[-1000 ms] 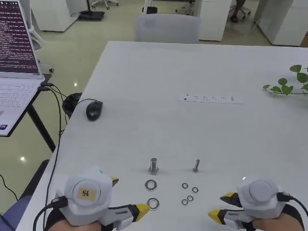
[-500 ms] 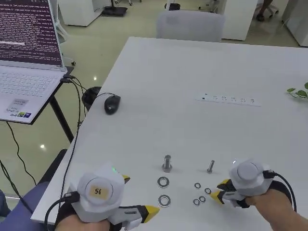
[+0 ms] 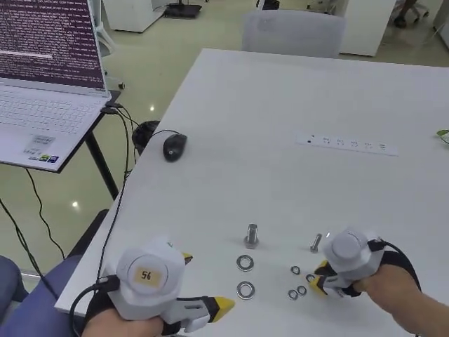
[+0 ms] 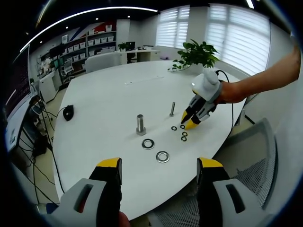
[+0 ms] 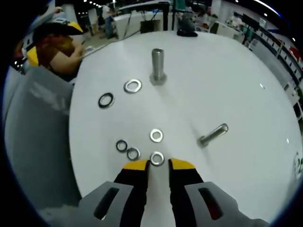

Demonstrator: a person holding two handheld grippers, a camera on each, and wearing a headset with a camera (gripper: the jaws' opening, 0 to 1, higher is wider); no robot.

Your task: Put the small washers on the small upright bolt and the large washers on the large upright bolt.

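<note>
Small washer (image 5: 156,158) lying at the right gripper's (image 5: 158,165) tips

The small washer is lying flat on the table (image 5: 227,80), just ahead of the gap between the right gripper's narrowly parted jaws, not gripped; three more small washers (image 5: 133,153) are lying close beside it; the small bolt (image 5: 213,135) is standing nearby; the large bolt (image 5: 157,65) is standing further off, two large washers (image 5: 133,85) near it; the left gripper (image 4: 159,163) is hovering at the table edge, jaws spread wide, holding nothing.

Shiny metal washers (image 5: 156,135), bolts (image 5: 157,65); matt white tabletop (image 3: 280,105).
</note>
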